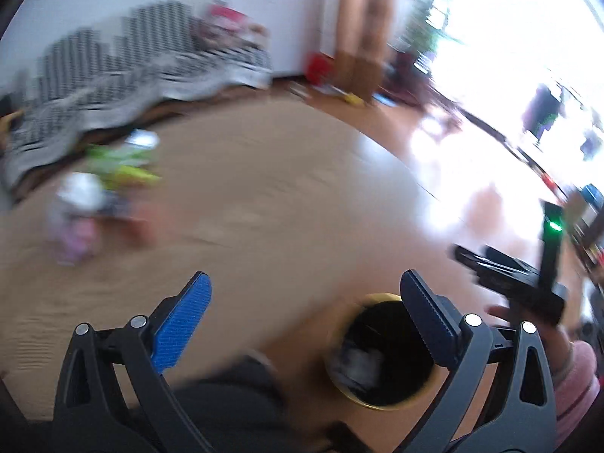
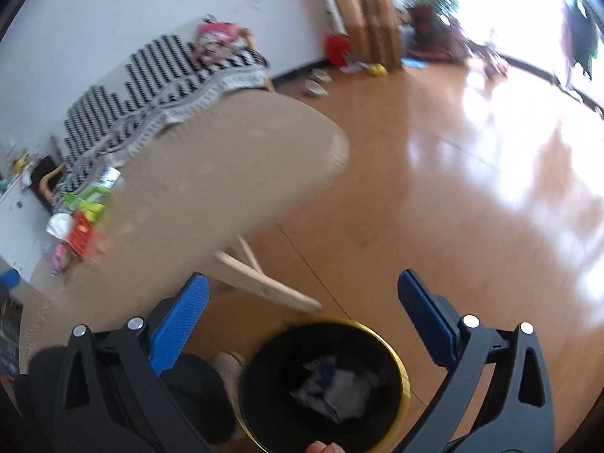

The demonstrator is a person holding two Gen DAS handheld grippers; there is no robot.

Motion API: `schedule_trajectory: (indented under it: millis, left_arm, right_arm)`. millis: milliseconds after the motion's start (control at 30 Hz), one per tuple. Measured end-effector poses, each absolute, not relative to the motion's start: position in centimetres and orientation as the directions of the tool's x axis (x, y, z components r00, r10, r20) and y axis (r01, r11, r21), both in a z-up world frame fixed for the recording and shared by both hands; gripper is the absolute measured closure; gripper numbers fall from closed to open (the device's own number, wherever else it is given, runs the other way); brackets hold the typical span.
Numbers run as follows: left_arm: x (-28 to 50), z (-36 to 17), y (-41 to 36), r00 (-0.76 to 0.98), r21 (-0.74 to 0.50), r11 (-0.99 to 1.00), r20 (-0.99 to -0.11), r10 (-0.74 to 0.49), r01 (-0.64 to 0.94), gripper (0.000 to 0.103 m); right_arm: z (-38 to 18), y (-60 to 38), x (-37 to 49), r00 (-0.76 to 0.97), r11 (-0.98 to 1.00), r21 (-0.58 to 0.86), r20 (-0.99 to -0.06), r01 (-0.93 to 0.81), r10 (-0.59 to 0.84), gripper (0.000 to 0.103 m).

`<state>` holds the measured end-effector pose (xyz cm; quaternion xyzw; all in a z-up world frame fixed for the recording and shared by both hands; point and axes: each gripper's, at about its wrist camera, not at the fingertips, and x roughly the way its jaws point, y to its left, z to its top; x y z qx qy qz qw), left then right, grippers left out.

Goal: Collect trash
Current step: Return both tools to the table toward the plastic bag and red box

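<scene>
My left gripper [image 1: 305,275] is open and empty above the tan table [image 1: 264,196]. A blurred pile of wrappers [image 1: 102,185], green, white and pink, lies at the table's far left. A black bin with a gold rim [image 1: 377,296] stands on the floor below, partly behind my right finger. The right gripper [image 1: 509,275] shows at the right edge. In the right wrist view, my right gripper [image 2: 302,275] is open and empty over the bin [image 2: 271,396], which holds crumpled trash [image 2: 336,381]. The wrapper pile [image 2: 79,219] sits at the table's [image 2: 207,173] left end.
A sofa with a striped black-and-white cover [image 2: 151,87] lines the white wall behind the table. Wooden table legs [image 2: 264,283] stand near the bin. A person's shoe [image 2: 230,366] is beside the bin. Glossy wood floor [image 2: 453,207] stretches right toward a bright window.
</scene>
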<state>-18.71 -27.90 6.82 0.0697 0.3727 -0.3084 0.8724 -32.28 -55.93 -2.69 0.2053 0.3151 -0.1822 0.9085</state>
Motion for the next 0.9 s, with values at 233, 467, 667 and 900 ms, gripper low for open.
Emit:
schedule_trajectory:
  millis: [233,467,667,900]
  left_arm:
    - [-10.5,5.8,-13.5,0.703,0.079,0.965,-0.7,-0.126,0.252,0.006]
    - [-4.0,4.5,-6.4,0.671,-0.04,0.993,-0.734,-0.103,0.109,0.006]
    - [-0.1,2.4,-7.1,0.636,-0.103,0.984,-0.752,-0.172,0.145,0.006]
    - [5.4,-1.7,-7.8,0.629,-0.069,0.987,-0.763,-0.147,0.147,0.006]
  right_arm:
    - [3.3,-46.8,-21.4,0.817,0.945,0.205,-0.568,0.256,-0.098,0.006]
    - [5.6,-34.5,-9.1,0.801,0.991,0.118,-0.598,0.063,0.02,0.006]
    - [1.0,-28.2,-3.8,0.753,0.995,0.099,-0.654,-0.009,0.071,0.006]
    - [-3.1,-26.8,-0.2,0.713,0.997,0.078,-0.699,0.01,0.047,0.006]
